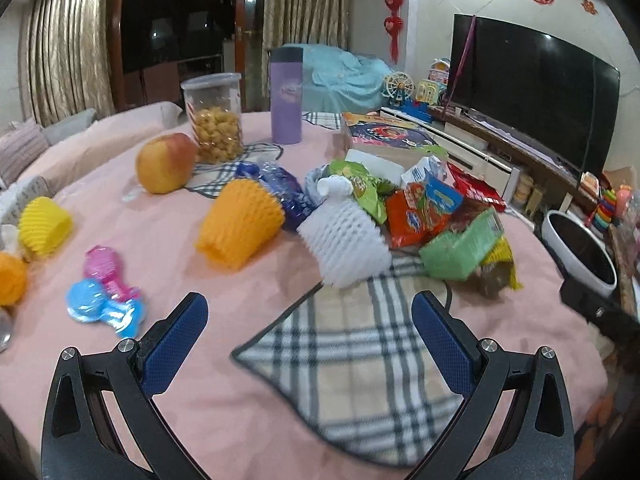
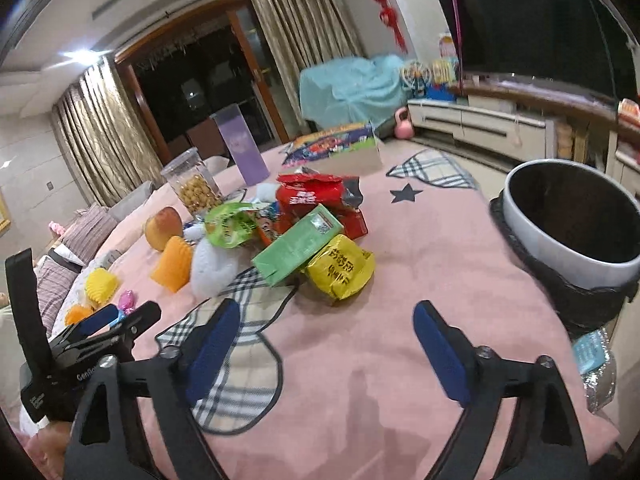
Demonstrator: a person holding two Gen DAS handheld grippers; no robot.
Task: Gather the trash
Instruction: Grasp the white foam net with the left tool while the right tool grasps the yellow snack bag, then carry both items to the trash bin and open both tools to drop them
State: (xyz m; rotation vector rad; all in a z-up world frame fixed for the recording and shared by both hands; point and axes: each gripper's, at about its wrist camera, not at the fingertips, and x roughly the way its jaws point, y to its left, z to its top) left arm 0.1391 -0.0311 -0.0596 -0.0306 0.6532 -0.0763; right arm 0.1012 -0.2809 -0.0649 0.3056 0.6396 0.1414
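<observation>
Nearest in left wrist view, left gripper (image 1: 310,340) hangs w/ blue fingers (image 1: 444,344) spread wide, nothing between them, above a plaid patch (image 1: 352,364) on the pink cloth of the counter (image 1: 160,240). In right wrist view, right gripper (image 2: 324,340) is likewise wide apart & empty over bare pink cloth, w/ the left gripper visible at its left edge. Just beyond the left fingers lies a white foam fruit net (image 1: 346,244), tipped on its side, w/ an orange foam net (image 1: 240,224) just beside it on the left. To the right of the white net sits the trash pile: green carton (image 1: 464,250) (image 2: 298,246), yellow wrapper (image 2: 340,266) touching the carton, orange snack bag (image 1: 416,214), green wrapper (image 1: 360,188), red bag (image 2: 320,196) behind. Far left on the cloth: blue & pink plastic toys (image 1: 104,300), a yellow foam net (image 1: 46,226). Off the counter's right edge stands a white bin (image 2: 572,224) w/ dark inside, lined by a black bag. Further back: an apple (image 1: 166,162), a clear jar of snacks (image 1: 214,118), a purple tumbler (image 1: 286,96), a colourful box (image 1: 384,138). Farthest: a TV (image 1: 532,96), curtains (image 1: 64,56), a dark window.
</observation>
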